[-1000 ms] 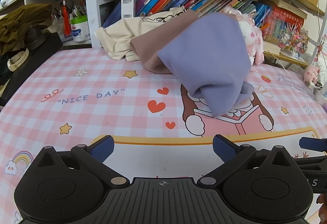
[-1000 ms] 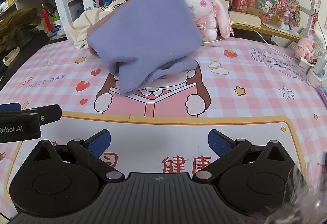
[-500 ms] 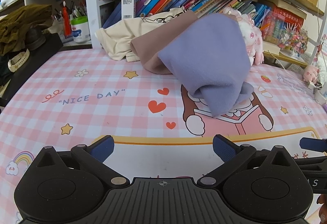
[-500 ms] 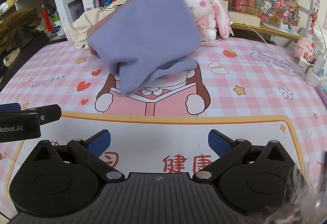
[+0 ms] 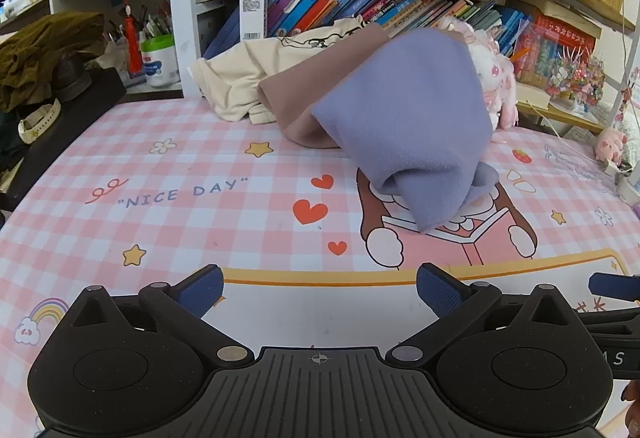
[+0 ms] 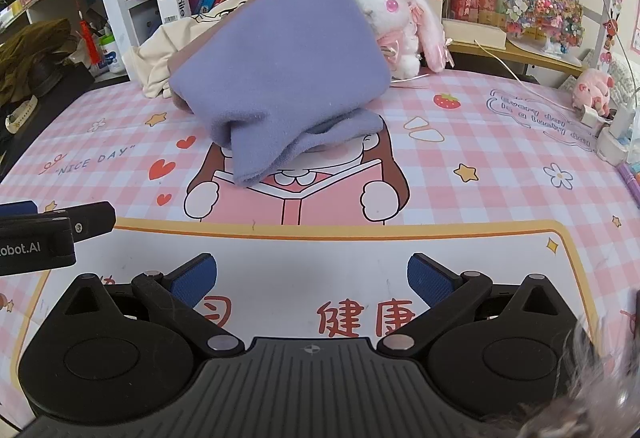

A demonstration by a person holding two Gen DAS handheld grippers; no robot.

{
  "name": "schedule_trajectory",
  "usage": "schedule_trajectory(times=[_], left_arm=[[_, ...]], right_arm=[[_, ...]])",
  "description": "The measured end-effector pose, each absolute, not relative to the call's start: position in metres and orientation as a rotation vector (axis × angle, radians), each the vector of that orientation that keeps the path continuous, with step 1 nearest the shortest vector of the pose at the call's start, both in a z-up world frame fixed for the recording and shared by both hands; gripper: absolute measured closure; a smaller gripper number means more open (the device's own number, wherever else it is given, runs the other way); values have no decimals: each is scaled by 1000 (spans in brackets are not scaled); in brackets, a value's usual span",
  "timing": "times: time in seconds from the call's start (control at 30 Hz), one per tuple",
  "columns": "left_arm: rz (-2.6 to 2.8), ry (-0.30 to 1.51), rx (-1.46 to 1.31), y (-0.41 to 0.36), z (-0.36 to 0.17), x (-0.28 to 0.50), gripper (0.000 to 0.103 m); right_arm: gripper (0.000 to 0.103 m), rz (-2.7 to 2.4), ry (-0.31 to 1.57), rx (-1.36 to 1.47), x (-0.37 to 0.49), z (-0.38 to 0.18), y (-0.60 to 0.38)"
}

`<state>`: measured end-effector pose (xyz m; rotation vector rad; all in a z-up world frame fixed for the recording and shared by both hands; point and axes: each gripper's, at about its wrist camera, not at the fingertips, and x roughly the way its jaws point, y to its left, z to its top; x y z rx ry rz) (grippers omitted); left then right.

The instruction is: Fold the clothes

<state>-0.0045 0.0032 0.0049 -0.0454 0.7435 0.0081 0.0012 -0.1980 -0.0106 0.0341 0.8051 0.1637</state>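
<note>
Both the left hand-held gripper [image 5: 320, 288] and right hand-held gripper [image 6: 312, 278] hover wide open and empty; the purple cloth [image 6: 280, 74] slumps beyond them on the tabletop [image 5: 200, 206], ready for reaching.

Each handheld gripper is built alike: the left gripper [image 5: 319, 288] and the right gripper [image 6: 312, 278] have a matte black plastic body with a ribbed central plate marked by a small crosshair symbol, flanked by two round housings with raised triangular caps. Black linkage arms pivot on silver rivets and end in blue textured finger pads [image 5: 202, 292] [image 6: 430, 280]. In the right wrist view, the side of the left gripper shows white lettering "obot.AI" and a small screw. A fringe of pale fuzzy fur [image 6: 580, 390] shows at the lower right edge.
</note>
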Motion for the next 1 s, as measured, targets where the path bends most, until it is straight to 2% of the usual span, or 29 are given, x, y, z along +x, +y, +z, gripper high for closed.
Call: schedule_trajectory(times=[1.0], left_arm=[[29, 757, -30, -8, 3, -2, 0]], right_arm=[[0, 195, 834, 52, 12, -20, -208]])
